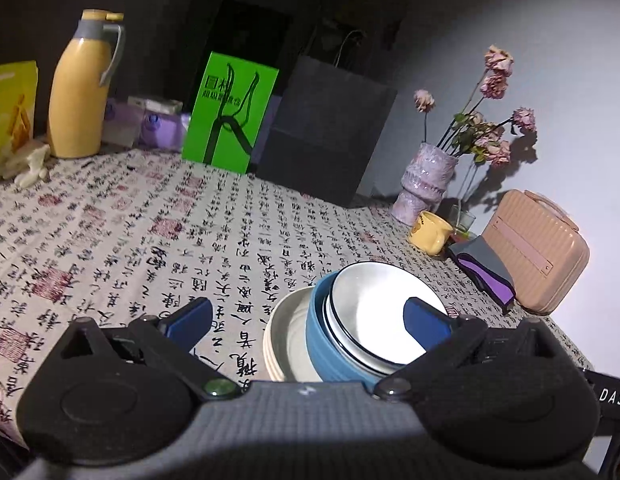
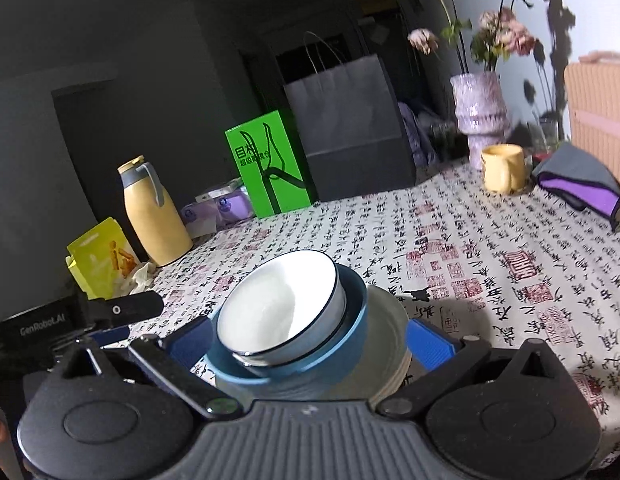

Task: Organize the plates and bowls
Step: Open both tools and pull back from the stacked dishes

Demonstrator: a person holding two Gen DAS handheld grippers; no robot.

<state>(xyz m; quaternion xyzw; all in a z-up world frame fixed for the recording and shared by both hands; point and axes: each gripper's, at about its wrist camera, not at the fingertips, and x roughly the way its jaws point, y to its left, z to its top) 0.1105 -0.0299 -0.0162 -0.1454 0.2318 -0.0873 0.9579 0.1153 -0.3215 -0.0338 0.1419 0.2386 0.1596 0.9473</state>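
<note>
A white bowl with a dark rim (image 2: 280, 306) sits nested in a blue bowl (image 2: 338, 356), which rests on a stack of cream plates (image 2: 390, 332) on the calligraphy tablecloth. In the left wrist view the same stack shows as white bowl (image 1: 374, 312), blue bowl (image 1: 322, 344) and plates (image 1: 288, 340). My left gripper (image 1: 310, 316) is open, its right finger over the white bowl. My right gripper (image 2: 310, 340) is open, with the stack between its blue fingers.
At the back stand a yellow thermos (image 1: 82, 88), a green box (image 1: 230, 112), a dark paper bag (image 1: 330, 136), a purple vase with dried flowers (image 1: 426, 180), a yellow mug (image 1: 430, 232), a folded grey-purple cloth (image 1: 486, 276) and a pink case (image 1: 538, 248).
</note>
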